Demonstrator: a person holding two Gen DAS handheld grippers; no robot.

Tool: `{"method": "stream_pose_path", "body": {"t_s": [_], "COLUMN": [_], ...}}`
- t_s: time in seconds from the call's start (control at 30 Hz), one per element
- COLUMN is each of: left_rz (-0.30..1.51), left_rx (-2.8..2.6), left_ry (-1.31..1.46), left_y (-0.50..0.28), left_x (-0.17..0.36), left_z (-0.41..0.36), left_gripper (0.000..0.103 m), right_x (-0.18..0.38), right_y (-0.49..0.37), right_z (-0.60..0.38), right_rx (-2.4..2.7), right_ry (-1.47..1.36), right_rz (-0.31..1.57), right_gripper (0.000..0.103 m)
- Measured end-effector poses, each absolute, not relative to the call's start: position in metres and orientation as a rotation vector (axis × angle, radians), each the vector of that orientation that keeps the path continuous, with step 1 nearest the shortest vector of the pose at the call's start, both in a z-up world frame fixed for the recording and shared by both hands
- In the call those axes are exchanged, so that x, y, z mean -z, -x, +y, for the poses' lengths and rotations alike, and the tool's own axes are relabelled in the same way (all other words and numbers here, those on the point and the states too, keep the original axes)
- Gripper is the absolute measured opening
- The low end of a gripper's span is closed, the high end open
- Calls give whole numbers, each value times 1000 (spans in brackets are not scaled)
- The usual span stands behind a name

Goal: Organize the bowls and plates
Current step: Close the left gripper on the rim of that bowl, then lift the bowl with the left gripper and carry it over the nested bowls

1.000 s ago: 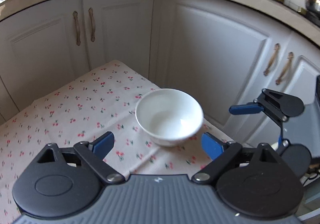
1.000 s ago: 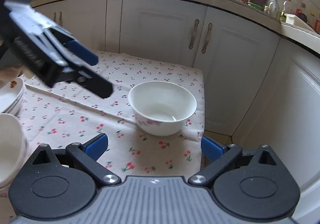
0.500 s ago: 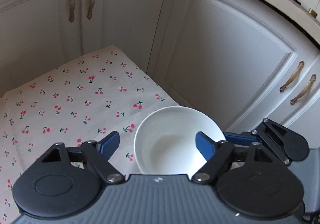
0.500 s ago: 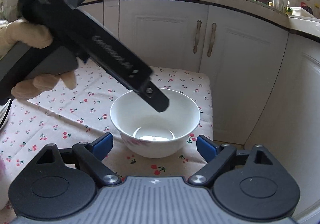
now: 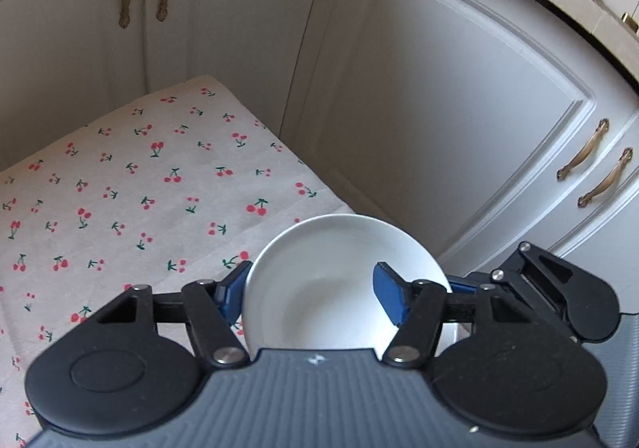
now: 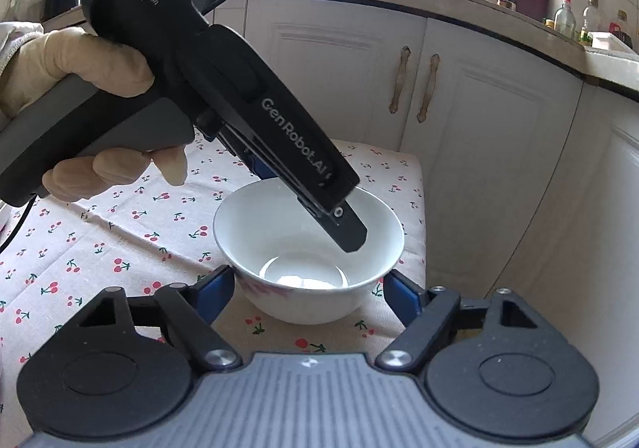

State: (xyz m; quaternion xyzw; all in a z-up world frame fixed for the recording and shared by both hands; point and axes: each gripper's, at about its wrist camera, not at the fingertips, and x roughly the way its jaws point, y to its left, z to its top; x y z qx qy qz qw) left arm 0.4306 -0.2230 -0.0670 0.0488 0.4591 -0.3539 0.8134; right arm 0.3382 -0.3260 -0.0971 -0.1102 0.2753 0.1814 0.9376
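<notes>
A white bowl point(image 5: 339, 280) point(image 6: 307, 244) with a faint pink pattern stands near the right edge of the cherry-print tablecloth point(image 5: 131, 200) point(image 6: 120, 248). My left gripper point(image 5: 313, 298) straddles the bowl's near rim: one blue finger is outside its left wall, the other is inside the bowl. The jaws are still spread; I cannot tell if they pinch the wall. Seen in the right wrist view, the left gripper point(image 6: 343, 224) dips into the bowl from above. My right gripper point(image 6: 309, 290) is open, its fingers on either side of the bowl's base, not touching.
White cabinet doors point(image 5: 431, 96) point(image 6: 491, 152) stand close behind and right of the table edge. A counter point(image 6: 419, 4) above holds bottles and a knife block. The person's gloved hand point(image 6: 80, 60) holds the left gripper.
Both grippers have moved in on the bowl. The left gripper has come down over the rim, one finger inside. The right gripper's fingers now flank the bowl.
</notes>
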Motion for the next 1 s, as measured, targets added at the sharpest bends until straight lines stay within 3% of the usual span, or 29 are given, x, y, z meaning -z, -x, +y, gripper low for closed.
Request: {"method": "stream_pose_path", "body": {"t_s": [1.0], "left_rz": [897], "left_rx": [837], "left_ry": [-120], "left_y": [-344], "left_x": [4], "left_z": [-193], "left_gripper": [64], "right_x": [42], "right_y": [-270], "right_z": [-310], "right_rx": [-393], "right_ry": [230], "right_rz": [616], "right_gripper": [85]}}
